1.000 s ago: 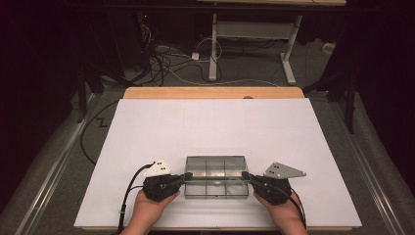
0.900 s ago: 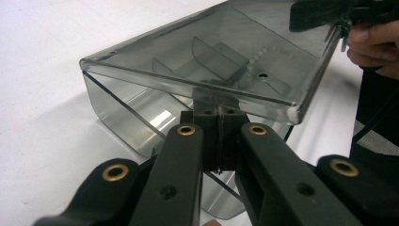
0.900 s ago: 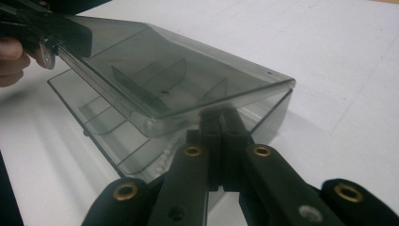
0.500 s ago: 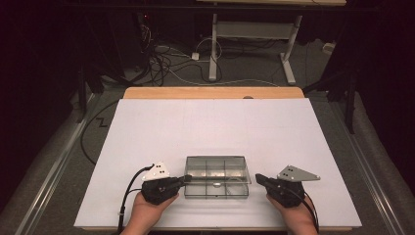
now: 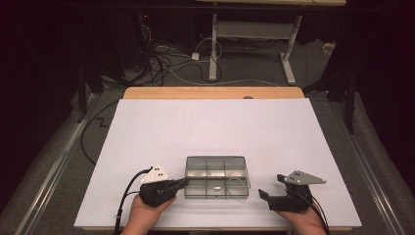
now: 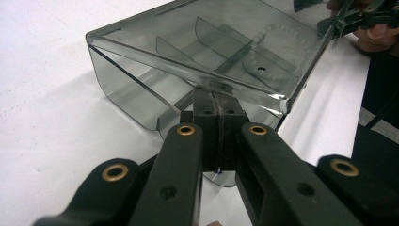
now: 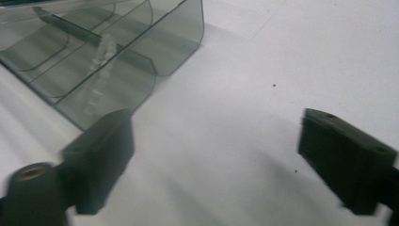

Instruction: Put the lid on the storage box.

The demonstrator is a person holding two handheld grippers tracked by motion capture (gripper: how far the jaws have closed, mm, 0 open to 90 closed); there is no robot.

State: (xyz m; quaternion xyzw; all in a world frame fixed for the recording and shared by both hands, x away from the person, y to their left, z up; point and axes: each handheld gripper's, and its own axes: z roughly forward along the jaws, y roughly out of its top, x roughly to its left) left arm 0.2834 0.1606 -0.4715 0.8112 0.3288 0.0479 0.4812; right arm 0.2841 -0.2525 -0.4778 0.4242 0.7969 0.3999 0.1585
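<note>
A white-topped table with a strip of pale wood along its far edge fills the middle of the high view, with dark floor and loose cables beyond it. Near the table's front edge, roughly at its middle, sits a clear, smoke-grey plastic organiser box, rectangular and split by thin dividers into small compartments. A small pale item lies in one compartment; what it is cannot be told.

The left claw, black and held in the person's left hand, points toward the box's left end. In the left gripper view its two jaws are pressed together and pinch the thin edge of the box's left wall, so this claw holds the box. A black cable trails from the tool back toward the person.

The right claw, held in the person's right hand, is just beside the box's right end but apart from it, with bare table between them. Its jaws have just been opening and now stand spread wide, with nothing between them. In the right gripper view the two black jaws frame the white table surface, and the corner of the box lies at upper left, clear of both.
</note>
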